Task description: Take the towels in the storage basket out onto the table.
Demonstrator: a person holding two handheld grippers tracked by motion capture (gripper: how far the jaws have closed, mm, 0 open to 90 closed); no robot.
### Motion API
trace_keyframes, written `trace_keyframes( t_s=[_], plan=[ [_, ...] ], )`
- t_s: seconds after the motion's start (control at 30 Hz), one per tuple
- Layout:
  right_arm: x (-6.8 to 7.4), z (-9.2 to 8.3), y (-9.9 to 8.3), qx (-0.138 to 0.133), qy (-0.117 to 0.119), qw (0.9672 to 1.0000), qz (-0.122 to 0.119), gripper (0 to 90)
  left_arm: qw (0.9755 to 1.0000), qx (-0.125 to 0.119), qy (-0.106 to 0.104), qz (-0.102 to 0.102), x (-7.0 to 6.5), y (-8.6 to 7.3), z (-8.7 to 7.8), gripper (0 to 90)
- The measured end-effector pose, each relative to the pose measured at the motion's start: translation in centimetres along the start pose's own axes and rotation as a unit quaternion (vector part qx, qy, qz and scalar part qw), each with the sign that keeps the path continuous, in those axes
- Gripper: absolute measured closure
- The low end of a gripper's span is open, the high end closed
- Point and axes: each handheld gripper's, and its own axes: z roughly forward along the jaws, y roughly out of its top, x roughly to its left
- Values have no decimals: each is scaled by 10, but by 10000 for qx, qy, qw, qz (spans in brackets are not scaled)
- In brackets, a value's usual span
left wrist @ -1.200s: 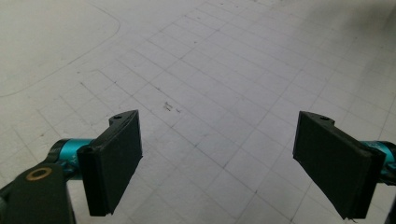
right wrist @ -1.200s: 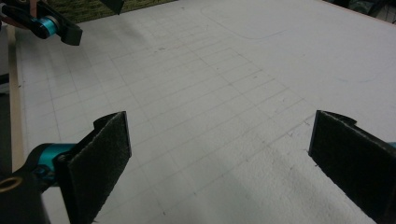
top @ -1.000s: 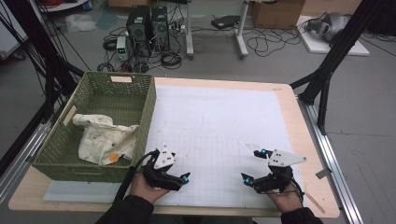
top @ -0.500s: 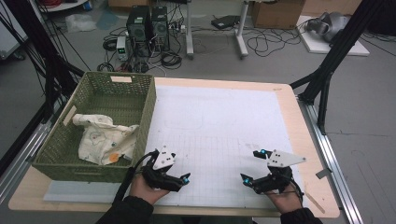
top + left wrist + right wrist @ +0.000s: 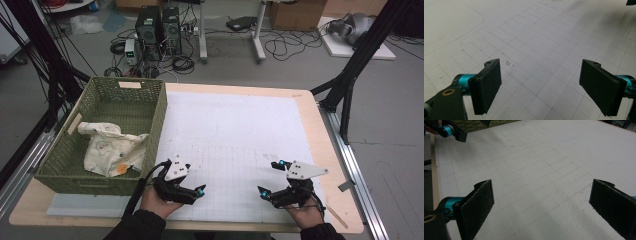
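My left gripper [image 5: 187,176] rests low over the white gridded mat [image 5: 235,130] near the front edge, just right of the basket. Its jaws stand wide open with nothing between them [image 5: 540,82]. My right gripper [image 5: 270,176] sits at the front right of the mat, held in a hand, also wide open and empty [image 5: 541,202]. A cream cloth [image 5: 112,147] with small coloured prints lies crumpled inside the green wicker basket [image 5: 161,115] at the table's left. The left gripper's teal-tipped jaw [image 5: 449,130] appears at the top left of the right gripper view.
The wooden table [image 5: 320,125] borders the mat on the right and front. Black frame legs [image 5: 350,75] stand off the right side. Computers and cables [image 5: 160,30] lie on the floor beyond the far edge.
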Motion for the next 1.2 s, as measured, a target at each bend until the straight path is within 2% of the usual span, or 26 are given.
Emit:
trace_keyframes(
  t_s=[0.37,0.4,0.63,0.87,0.93,0.97,1.2],
  plan=[
    [0,-4,1,-117,-8,9999,72,47,9993,-287,-219,-17,-4,25,-15,210],
    [0,-5,1,-139,-9,9998,105,47,9990,-344,-299,-14,-5,31,-19,217],
    [-1,-2,3,-112,25,9999,77,47,9984,-344,-452,-11,0,46,-27,235],
    [-1,-2,3,-100,32,9999,93,47,9982,-340,-502,-10,6,59,-37,242],
    [-1,-2,3,-97,31,9999,106,47,9979,-327,-560,-27,10,62,-40,255],
    [-2,-2,2,-114,25,9999,113,47,9971,-320,-682,-145,13,64,-41,264],
    [-2,-2,2,-103,48,9999,112,47,9969,-256,-729,-121,22,75,-50,268]
  ],
)
